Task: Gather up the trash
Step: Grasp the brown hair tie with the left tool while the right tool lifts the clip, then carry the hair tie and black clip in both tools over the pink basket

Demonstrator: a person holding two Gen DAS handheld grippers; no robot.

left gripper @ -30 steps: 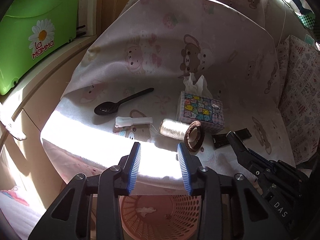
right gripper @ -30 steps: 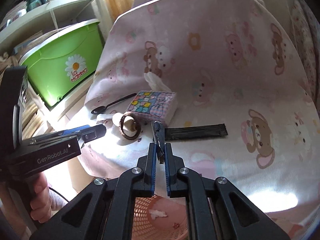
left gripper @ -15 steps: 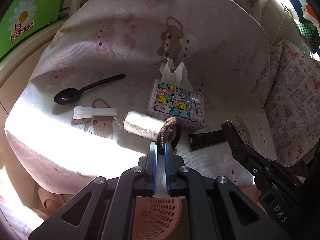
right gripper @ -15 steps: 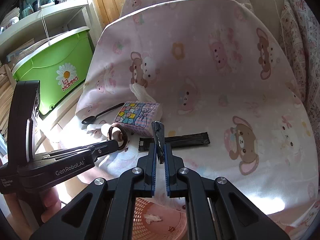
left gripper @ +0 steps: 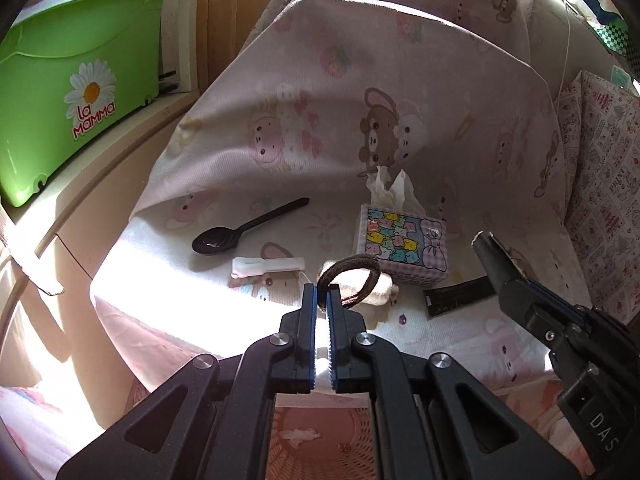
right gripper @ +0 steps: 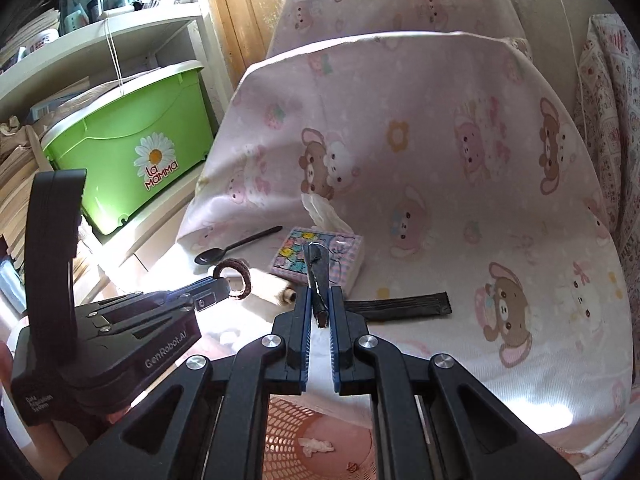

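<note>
My left gripper is shut on a brown hair tie and holds it lifted above the seat; the hair tie also shows in the right wrist view. My right gripper holds a black wrapper piece between its jaws, which stand slightly apart. A second black wrapper lies on the seat. A pink mesh basket with a crumpled white scrap stands below both grippers.
On the cartoon-print seat cover lie a black spoon, a white clip, a thread spool and a tissue box. A green bin stands on the shelf at left. A patterned cushion lies at right.
My left gripper closed on the hair tie and lifted it off the spool, drawing back over the basket. My right gripper's jaws parted slightly around the black wrapper piece.
</note>
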